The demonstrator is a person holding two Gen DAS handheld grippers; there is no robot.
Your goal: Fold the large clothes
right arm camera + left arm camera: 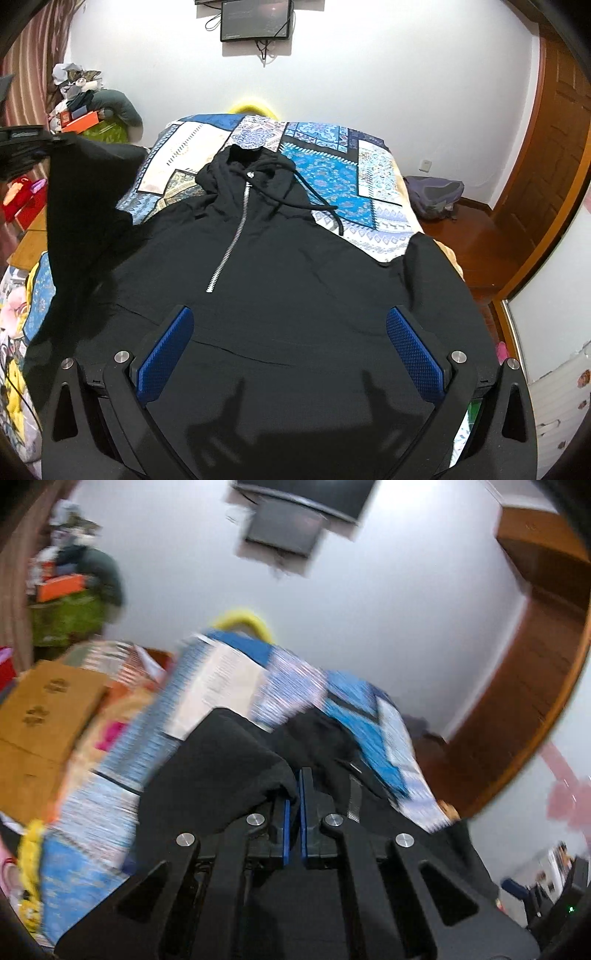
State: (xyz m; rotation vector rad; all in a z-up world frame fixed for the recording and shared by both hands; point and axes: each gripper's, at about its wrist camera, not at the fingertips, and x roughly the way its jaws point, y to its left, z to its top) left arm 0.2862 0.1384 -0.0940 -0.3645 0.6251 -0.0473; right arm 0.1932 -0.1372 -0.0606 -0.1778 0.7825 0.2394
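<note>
**Two claws, one black hoodie: the left sleeve is going up**

Two claws are working on the large black zip-front cotton hoodie (280, 266), which is lying face up on the bed with the blue patchwork cover (332, 155). Its hood is pointing to the far wall and its hem is lying nearest to me, so the long axis is running straight away from my right claw (290, 354).

My right claw is hanging above the lower front of the hoodie, with the blue pads spread wide and nothing between them. The cloth is lying directly under and ahead of it, the silver zipper (232, 236) a little to the left of its centre line.

My left claw (294, 794) is pressed together and is pinching a fold of the black cloth. In the right wrist view I am seeing this claw at the far left edge, holding the left sleeve (85, 206) up above the bed, beside the body of the hoodie.

I am judging that the coming move is turning on this: the lifted sleeve is standing left of the zipper, so it must travel across toward the middle. The other sleeve (432, 266) is hanging over the right bed edge, nearer to my right claw.
</note>
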